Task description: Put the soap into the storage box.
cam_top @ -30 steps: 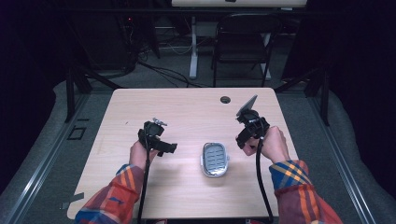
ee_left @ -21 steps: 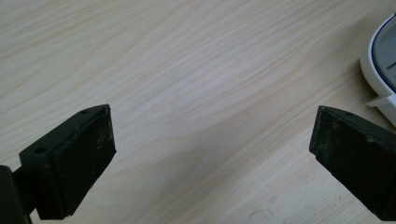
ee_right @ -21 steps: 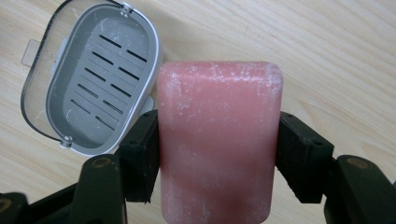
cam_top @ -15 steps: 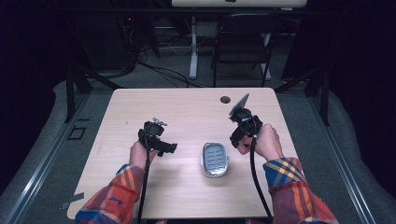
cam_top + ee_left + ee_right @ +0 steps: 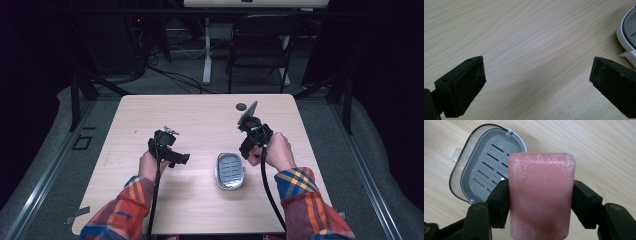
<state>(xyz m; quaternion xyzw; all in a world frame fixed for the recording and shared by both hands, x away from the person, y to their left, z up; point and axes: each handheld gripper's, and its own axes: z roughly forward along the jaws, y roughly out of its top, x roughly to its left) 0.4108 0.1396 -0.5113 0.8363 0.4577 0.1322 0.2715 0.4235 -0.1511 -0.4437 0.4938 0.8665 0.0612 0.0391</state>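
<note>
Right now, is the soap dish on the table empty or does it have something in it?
Empty. The right gripper view shows the soap dish with its slotted grey drain tray bare, while the pink soap bar is clamped in the right gripper above the table.

Through the left gripper view I see my left gripper (image 5: 536, 85) with its two black jaws spread wide, nothing between them. Below lies the pale wooden table (image 5: 524, 42). At the right edge, the white rim of a dish (image 5: 627, 37) sits just beside the right-hand jaw.
</note>
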